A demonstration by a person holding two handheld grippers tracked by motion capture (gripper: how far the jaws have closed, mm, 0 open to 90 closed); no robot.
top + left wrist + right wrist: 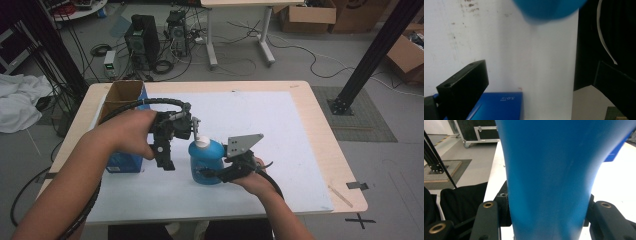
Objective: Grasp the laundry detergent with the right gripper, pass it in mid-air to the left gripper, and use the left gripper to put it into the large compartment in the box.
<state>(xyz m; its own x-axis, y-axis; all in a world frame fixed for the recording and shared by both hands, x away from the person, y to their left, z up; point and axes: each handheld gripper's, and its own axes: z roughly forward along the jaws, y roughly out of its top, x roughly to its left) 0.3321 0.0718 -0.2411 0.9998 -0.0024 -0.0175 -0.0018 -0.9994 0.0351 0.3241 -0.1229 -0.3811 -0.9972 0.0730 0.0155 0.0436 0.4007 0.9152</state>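
The right gripper is clenching the upright blue bottle; the left gripper's jaws are gaping empty just beside it, toward the white cap.

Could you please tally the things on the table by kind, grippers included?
Bottles: 1, blue bottle
Boxes: 1, blue box
Grippers: 2, left gripper, right gripper
Total: 4
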